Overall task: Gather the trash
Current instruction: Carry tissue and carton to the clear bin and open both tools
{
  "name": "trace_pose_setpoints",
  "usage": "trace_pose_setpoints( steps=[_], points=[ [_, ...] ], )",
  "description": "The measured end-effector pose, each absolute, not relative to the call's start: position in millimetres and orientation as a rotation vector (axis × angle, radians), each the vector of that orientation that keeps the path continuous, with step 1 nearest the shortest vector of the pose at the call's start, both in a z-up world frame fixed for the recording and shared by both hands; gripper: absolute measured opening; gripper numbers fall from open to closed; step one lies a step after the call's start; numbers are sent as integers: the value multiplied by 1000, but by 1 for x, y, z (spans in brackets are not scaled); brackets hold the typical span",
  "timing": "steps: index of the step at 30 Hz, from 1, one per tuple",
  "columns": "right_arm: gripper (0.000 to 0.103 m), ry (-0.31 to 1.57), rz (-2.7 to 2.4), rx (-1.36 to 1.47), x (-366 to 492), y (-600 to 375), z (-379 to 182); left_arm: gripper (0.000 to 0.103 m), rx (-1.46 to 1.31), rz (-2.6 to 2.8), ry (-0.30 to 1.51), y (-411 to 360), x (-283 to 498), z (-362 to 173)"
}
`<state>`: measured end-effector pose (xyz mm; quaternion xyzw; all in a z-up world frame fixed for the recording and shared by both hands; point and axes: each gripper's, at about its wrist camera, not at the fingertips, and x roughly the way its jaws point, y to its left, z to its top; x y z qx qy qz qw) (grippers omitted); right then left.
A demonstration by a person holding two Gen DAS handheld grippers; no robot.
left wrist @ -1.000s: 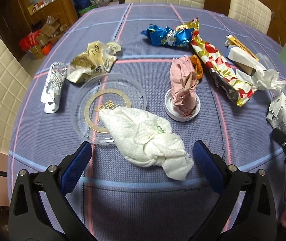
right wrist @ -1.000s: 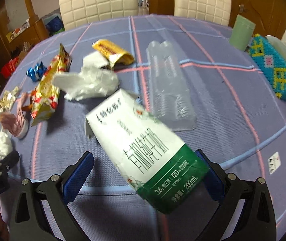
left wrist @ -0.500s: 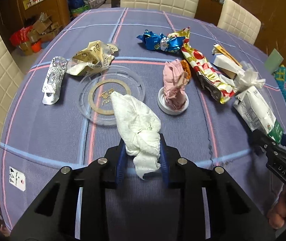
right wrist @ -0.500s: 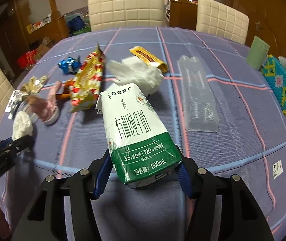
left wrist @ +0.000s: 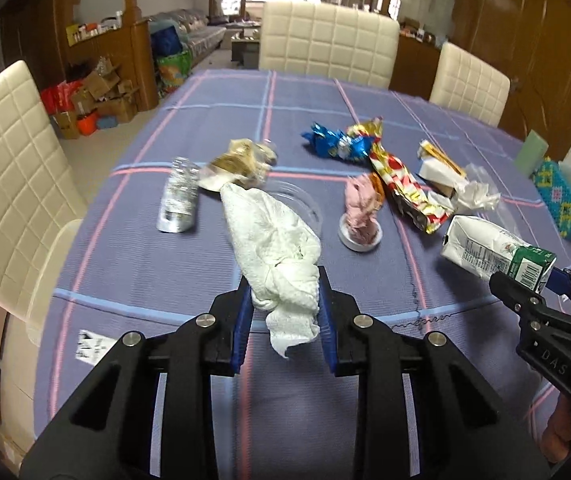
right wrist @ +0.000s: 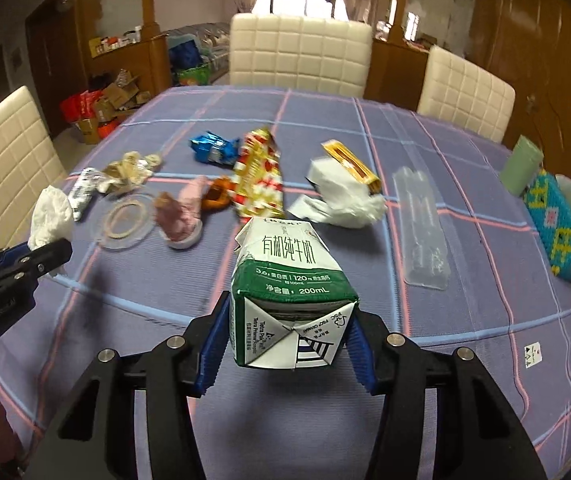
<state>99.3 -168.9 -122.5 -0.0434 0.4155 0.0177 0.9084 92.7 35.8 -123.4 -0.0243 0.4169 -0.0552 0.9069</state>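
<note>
A crumpled white paper towel [left wrist: 273,248] hangs clear of the purple checked tablecloth [left wrist: 165,272], with my left gripper [left wrist: 285,292] shut on its lower end. In the right wrist view the same towel [right wrist: 51,216] and left gripper [right wrist: 45,256] show at the left edge. My right gripper [right wrist: 290,316] has its blue pads pressed on both sides of a green and white milk carton [right wrist: 285,264], and its jaws are still closing. The carton is lifted and tilted away from me. From the left wrist view the carton [left wrist: 485,252] and right gripper [left wrist: 525,288] appear at the right.
Lying on the table are a silver wrapper [left wrist: 177,200], a blue wrapper [left wrist: 333,142], a red and gold wrapper [left wrist: 401,184], pink tissue in a white lid [left wrist: 359,216], a clear round lid [right wrist: 125,220] and a clear plastic tray [right wrist: 421,220]. A green cup [right wrist: 521,164] stands far right. Cream chairs surround the table.
Both grippers went from open to closed, the left on the paper towel and the right on the milk carton. Both then rose and pulled back, lifting their items off the cloth.
</note>
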Motion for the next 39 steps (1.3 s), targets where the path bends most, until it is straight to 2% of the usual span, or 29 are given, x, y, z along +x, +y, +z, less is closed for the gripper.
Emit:
trace_pose_setpoints(
  steps=[13, 25, 26, 27, 28, 30, 39],
  points=[
    [51, 796, 224, -232, 97, -65, -98, 30, -123, 88, 760, 134, 64, -99],
    [51, 794, 374, -356, 138, 47, -104, 33, -171, 320, 768, 242, 85, -118],
    [51, 796, 379, -366, 141, 55, -106, 35, -174, 323, 777, 250, 91, -121],
    [51, 797, 381, -375, 144, 62, -108, 49, -178, 322, 785, 254, 95, -123],
    [51, 796, 381, -381, 146, 66, -109, 76, -182, 325, 790, 259, 99, -126],
    [51, 795, 377, -396, 151, 73, -112, 98, -187, 343, 764, 265, 102, -127],
    [51, 791, 396, -458, 171, 106, -124, 99, -255, 383, 792, 306, 105, -148]
  ],
)
